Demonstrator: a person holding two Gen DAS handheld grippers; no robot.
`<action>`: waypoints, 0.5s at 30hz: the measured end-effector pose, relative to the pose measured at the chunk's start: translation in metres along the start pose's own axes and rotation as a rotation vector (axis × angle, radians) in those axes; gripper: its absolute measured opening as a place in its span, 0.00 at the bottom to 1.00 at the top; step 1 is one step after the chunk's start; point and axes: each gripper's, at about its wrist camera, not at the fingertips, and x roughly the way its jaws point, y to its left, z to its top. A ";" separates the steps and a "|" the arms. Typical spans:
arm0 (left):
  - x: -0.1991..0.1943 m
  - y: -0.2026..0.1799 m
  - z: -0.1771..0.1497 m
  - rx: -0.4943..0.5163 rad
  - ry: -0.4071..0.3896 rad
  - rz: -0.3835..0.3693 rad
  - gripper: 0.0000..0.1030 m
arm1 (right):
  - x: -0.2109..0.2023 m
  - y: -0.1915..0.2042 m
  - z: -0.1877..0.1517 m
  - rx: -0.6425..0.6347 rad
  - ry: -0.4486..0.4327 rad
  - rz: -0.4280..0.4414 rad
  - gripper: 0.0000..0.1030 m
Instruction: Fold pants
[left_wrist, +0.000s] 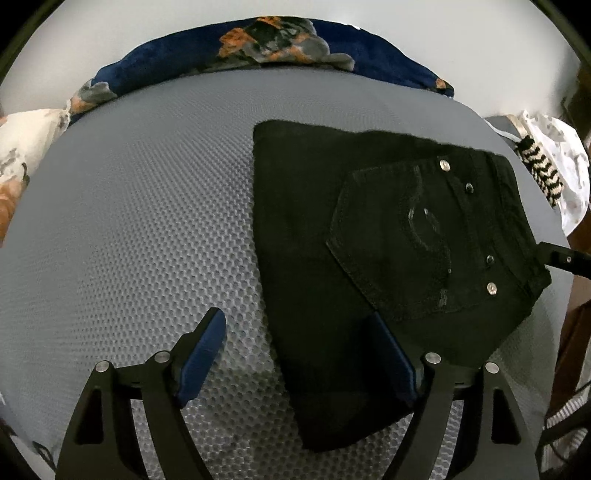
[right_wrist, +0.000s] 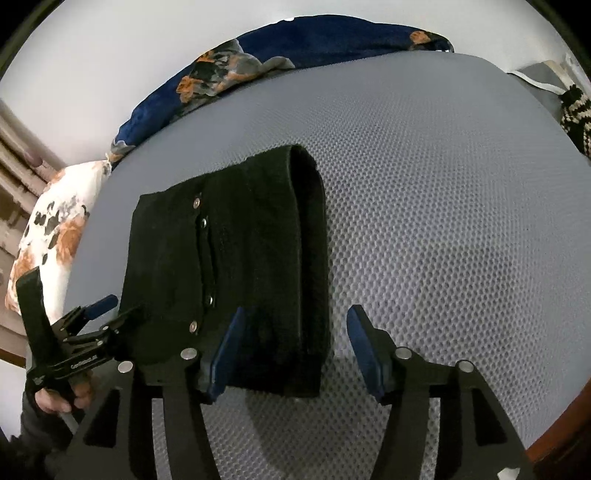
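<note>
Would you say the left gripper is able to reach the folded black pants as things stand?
Probably yes. The left gripper is open right at the near edge of the folded black pants on the grey mat; one of its fingers already overlaps the fabric, and nothing lies between.

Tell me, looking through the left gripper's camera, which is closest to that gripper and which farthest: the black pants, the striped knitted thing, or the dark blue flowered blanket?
From the left gripper:
1. Black pants, folded, right under its right finger.
2. Striped knitted thing, off to the right at the mat's edge.
3. Dark blue flowered blanket, along the far edge, by the wall.
</note>
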 end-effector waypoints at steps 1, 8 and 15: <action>-0.001 0.002 0.001 -0.002 -0.003 0.002 0.78 | -0.001 -0.001 0.002 0.004 -0.009 0.005 0.55; 0.006 0.010 0.011 -0.039 0.015 -0.006 0.78 | 0.015 -0.004 0.012 0.023 0.020 0.044 0.60; 0.014 0.015 0.016 -0.045 0.035 -0.034 0.78 | 0.030 -0.013 0.013 0.055 0.059 0.093 0.60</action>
